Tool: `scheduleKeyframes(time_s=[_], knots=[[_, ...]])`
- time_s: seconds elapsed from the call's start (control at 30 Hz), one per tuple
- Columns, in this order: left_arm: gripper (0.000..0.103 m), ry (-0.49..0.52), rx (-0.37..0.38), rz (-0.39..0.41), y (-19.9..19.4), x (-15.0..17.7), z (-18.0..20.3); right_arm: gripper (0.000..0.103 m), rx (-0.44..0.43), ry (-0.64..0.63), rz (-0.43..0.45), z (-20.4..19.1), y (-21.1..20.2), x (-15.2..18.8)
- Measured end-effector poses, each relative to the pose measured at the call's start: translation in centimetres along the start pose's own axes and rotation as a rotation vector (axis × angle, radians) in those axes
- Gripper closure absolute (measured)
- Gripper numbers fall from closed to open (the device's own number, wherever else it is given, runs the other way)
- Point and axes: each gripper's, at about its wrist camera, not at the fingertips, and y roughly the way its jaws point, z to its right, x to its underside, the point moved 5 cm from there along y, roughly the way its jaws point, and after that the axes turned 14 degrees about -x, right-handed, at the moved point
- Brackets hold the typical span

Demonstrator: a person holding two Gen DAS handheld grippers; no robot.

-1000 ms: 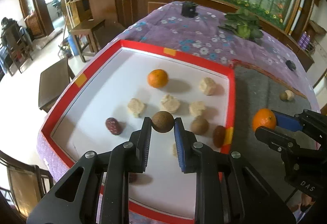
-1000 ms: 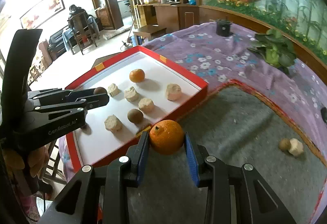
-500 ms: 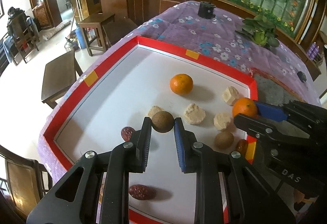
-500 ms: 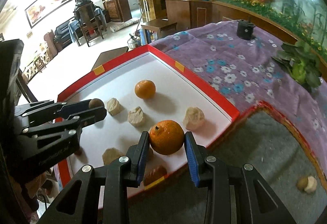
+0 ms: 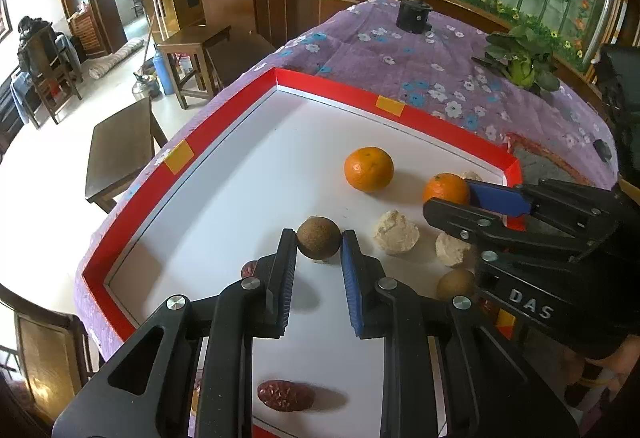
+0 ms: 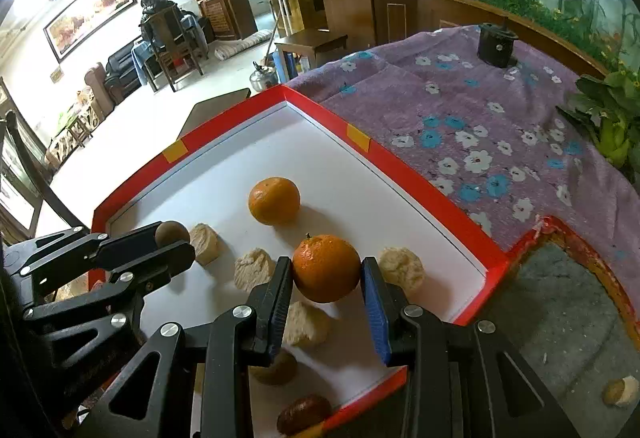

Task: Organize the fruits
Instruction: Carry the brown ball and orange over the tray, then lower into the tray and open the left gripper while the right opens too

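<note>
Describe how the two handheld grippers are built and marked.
Both are black plastic frames with silver bolt heads. The left gripper and right gripper each pair one black ribbed pad with one blue pad. White "DAS" lettering marks the right one's side.

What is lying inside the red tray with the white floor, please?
Inside the red tray: one loose orange, pale lumps, a brown round fruit and red dates. The grippers cover part of the floor, so more may lie hidden.
</note>
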Motion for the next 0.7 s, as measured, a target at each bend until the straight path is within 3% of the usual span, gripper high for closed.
scheduleKeyframes(time_s=[0.7], knots=[[0.081, 0.008, -0.027, -0.013, 0.79, -0.23, 0.55, 0.067, 0.008, -0.026, 0.018, -0.46, 0.44, -0.37]])
